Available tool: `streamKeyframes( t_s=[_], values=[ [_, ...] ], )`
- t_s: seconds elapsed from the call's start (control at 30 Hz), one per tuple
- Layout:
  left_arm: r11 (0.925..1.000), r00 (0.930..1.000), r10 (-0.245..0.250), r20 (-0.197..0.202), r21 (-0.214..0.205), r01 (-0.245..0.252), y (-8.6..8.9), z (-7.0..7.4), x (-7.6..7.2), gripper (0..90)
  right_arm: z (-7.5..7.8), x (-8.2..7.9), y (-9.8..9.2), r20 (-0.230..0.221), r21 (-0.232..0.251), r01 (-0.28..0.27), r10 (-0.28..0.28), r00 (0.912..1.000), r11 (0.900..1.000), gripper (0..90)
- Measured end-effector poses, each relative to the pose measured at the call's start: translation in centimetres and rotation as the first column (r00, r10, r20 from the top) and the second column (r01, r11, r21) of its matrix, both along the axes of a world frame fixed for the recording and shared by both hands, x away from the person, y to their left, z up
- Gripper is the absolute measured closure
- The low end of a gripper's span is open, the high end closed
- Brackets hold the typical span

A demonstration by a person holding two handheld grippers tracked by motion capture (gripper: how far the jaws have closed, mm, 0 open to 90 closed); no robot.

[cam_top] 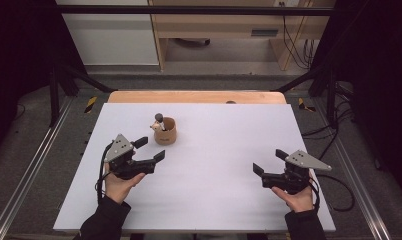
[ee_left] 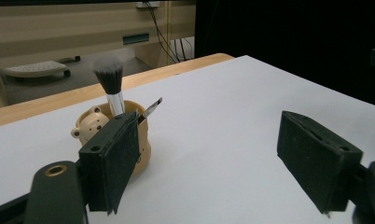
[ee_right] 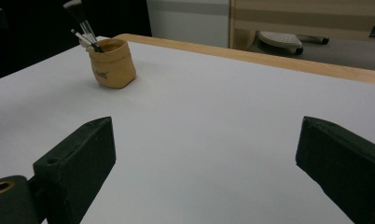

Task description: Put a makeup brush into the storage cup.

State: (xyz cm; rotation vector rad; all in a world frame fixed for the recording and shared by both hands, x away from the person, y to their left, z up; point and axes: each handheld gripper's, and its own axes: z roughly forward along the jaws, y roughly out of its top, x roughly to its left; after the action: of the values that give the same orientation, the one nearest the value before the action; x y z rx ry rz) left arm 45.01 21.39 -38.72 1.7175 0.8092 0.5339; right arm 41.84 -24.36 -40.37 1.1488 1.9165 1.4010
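A tan cup [cam_top: 165, 134] with a small bear face stands upright on the white tabletop [cam_top: 224, 135], left of centre toward the back. A grey-tipped makeup brush [cam_top: 159, 119] and a thinner brush [ee_left: 150, 109] stick out of it. My left gripper [cam_top: 153, 148] is open just in front of the cup and to its left, with nothing between its fingers. In the left gripper view [ee_left: 213, 158] the cup [ee_left: 94, 123] and the brush [ee_left: 110, 74] sit behind the left jaw. My right gripper [cam_top: 268, 161] is open and empty at the front right, and its own view [ee_right: 204, 163] has the cup [ee_right: 112, 65] far off.
A wooden table edge [cam_top: 196, 96] runs along the back of the white top. Beyond it are floor, a cabinet and hanging cables [cam_top: 296, 45]. Dark metal frame rails [cam_top: 34, 165] flank the table on both sides.
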Motion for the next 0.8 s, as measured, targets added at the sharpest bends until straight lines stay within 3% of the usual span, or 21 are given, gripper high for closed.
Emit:
streamKeyframes(
  t_s=[0.5, 0.8],
  values=[
    [0.9998, 0.9997, 0.007, -0.023, 0.018, -0.006, 2.3, -0.7, -1.1, 13.6, 0.1, -0.1, -0.2, -0.002, 0.006, 0.008, -0.008, 1.0000, 1.0000, 5.3],
    [0.9985, 0.9982, 0.026, -0.054, 0.050, -0.024, 3.8, -1.6, -1.5, 10.4, -0.1, -0.1, -0.4, -0.005, -0.002, 0.011, -0.011, 0.9999, 0.9999, 5.1]
  ],
)
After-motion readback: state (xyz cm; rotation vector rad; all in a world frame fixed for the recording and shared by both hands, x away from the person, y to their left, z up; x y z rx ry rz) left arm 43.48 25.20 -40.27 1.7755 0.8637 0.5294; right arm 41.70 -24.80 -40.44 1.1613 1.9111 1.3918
